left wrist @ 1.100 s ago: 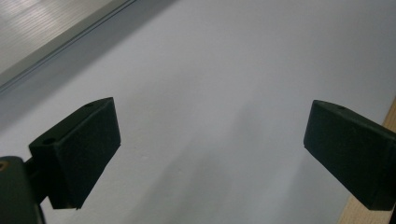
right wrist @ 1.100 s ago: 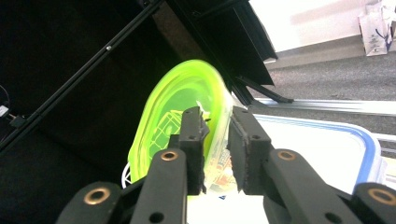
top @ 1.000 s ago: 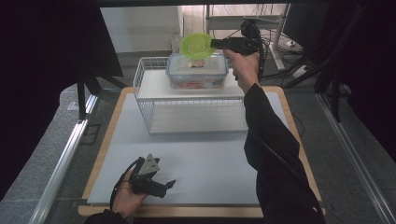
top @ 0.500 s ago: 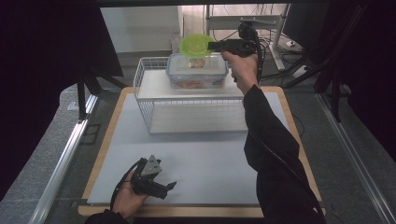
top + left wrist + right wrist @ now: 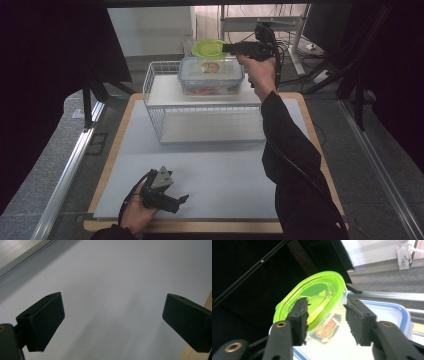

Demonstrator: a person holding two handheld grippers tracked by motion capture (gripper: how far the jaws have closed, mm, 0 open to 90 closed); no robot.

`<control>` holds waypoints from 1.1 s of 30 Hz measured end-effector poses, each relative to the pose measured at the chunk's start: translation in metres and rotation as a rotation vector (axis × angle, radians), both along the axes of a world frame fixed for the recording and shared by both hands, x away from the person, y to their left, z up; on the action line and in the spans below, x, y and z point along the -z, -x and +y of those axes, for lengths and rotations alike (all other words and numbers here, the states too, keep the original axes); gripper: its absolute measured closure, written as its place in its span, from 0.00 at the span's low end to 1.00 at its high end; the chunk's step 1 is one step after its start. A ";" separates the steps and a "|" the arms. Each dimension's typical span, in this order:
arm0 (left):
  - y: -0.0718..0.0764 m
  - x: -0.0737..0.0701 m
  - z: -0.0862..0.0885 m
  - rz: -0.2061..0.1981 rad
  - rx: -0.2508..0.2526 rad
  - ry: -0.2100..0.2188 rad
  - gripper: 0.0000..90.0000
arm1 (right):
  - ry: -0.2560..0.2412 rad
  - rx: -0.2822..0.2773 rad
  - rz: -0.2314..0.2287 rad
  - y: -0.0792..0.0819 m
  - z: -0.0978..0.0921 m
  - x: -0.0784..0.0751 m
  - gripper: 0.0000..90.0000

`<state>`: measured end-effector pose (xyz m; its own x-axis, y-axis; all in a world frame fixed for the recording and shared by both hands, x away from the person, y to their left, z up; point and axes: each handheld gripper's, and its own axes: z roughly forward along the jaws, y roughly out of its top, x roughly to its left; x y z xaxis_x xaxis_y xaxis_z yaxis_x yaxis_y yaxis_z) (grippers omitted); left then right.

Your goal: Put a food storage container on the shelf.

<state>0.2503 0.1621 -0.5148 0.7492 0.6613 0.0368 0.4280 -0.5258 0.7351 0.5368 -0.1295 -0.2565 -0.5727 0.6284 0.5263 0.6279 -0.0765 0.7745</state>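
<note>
Atop wire rack (image 5: 200,107), clear tub (image 5: 212,75) beneath green-lidded container (image 5: 209,48).

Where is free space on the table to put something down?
The grey mat is bare between the wire rack and the left gripper, and left of the sleeve. Rack top is crowded: a clear box with the green-lidded tub above.

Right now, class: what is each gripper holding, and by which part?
Left gripper holds nothing, jaws open. Right gripper straddles the green-lidded container at its near edge; whether it clamps cannot be told.
</note>
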 end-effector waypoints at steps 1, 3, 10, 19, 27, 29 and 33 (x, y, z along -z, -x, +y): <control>0.000 0.000 0.000 0.001 -0.001 0.002 0.04 | 0.005 0.004 -0.006 0.001 0.000 -0.001 0.54; 0.000 0.000 0.000 0.001 -0.001 0.003 0.04 | 0.015 -0.001 -0.027 0.003 -0.001 -0.002 0.47; 0.000 -0.001 0.000 -0.003 -0.002 0.009 0.04 | 0.113 -0.002 -0.146 0.026 -0.012 -0.006 0.27; 0.000 -0.002 0.002 -0.002 -0.007 0.044 0.03 | 0.211 -0.073 -0.265 0.073 -0.034 0.024 0.17; -0.001 -0.001 0.003 -0.009 -0.002 0.053 0.02 | 0.264 -0.126 -0.312 0.119 -0.050 0.056 0.11; 0.000 0.000 0.003 -0.015 0.005 0.051 0.02 | 0.280 -0.132 -0.313 0.128 -0.052 0.063 0.10; 0.001 0.000 0.002 -0.032 0.026 0.043 0.02 | 0.318 -0.142 -0.321 0.147 -0.056 0.079 0.08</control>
<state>0.2498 0.1639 -0.5147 0.7650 0.6432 0.0327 0.3906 -0.5036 0.7706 0.3899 -0.1852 -0.3355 -0.7672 0.6331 0.1026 0.3398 0.2656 0.9022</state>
